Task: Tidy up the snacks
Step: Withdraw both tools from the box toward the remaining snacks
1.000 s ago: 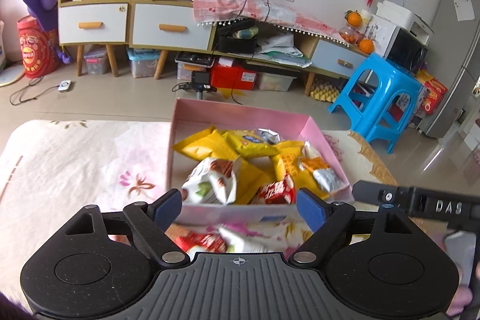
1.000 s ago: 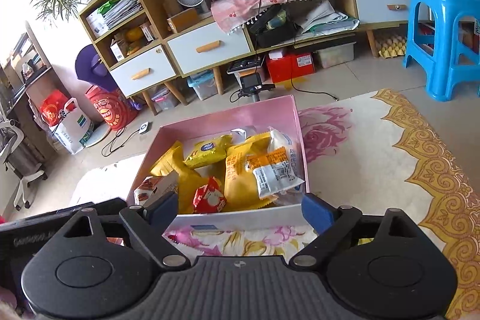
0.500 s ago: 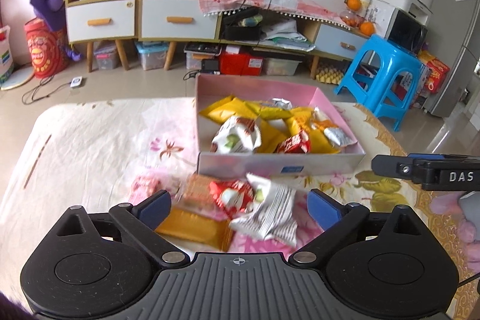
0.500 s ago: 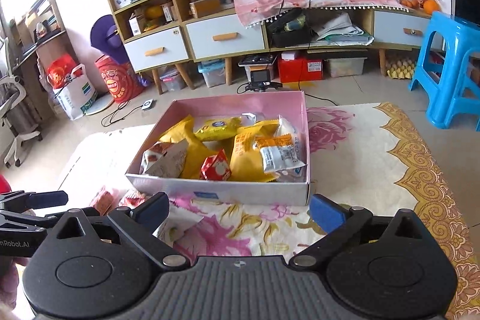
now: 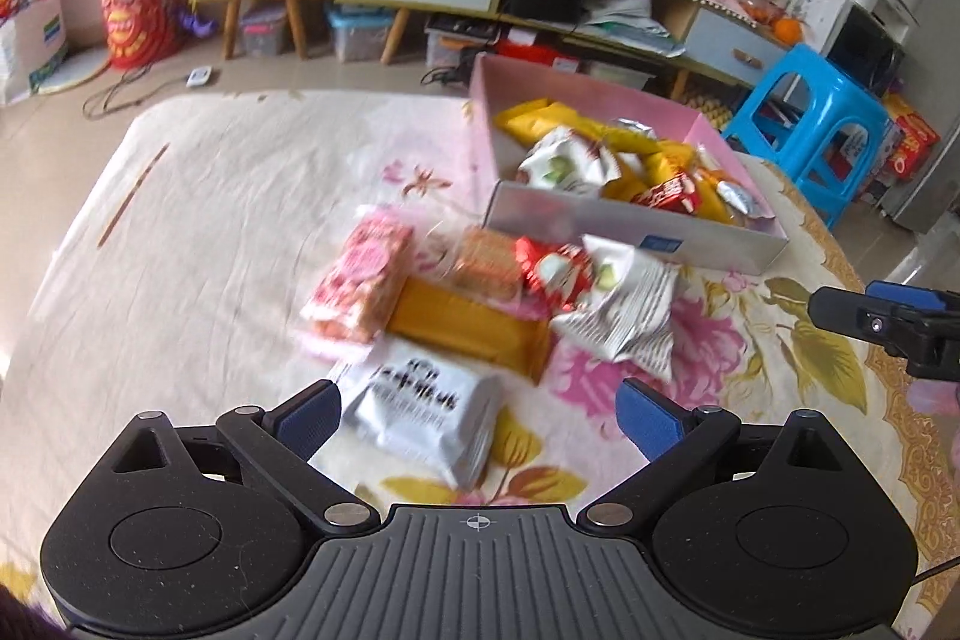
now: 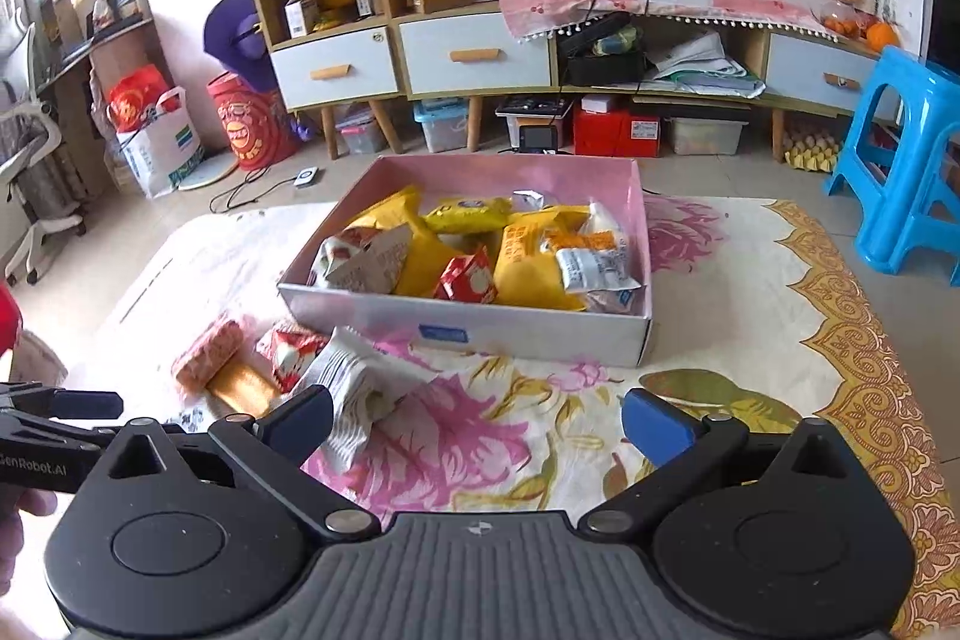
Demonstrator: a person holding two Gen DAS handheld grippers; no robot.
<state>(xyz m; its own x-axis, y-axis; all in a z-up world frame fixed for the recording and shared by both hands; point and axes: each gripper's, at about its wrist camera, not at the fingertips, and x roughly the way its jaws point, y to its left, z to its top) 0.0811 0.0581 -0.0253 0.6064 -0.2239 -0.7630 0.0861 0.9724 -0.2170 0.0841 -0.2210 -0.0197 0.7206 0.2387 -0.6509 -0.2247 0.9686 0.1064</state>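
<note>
A pink box [image 5: 630, 229] [image 6: 480, 328] holds several snack packets on the floral cloth. Loose snacks lie in front of it: a white packet with black print [image 5: 420, 412], an orange packet [image 5: 468, 325], a pink packet [image 5: 360, 280], a red packet [image 5: 555, 271] [image 6: 291, 352] and a striped white packet [image 5: 630, 310] [image 6: 360, 388]. My left gripper [image 5: 477, 415] is open, above the white printed packet. My right gripper [image 6: 477, 424] is open and empty, right of the loose pile.
The cloth-covered table [image 5: 180, 250] has its edge at the far side. A blue stool [image 6: 906, 166] stands right of the table. Cabinets with drawers [image 6: 474, 52] line the back wall.
Both grippers have pulled back from the box toward me. The left view has swung left and now looks down on the loose snack pile.
</note>
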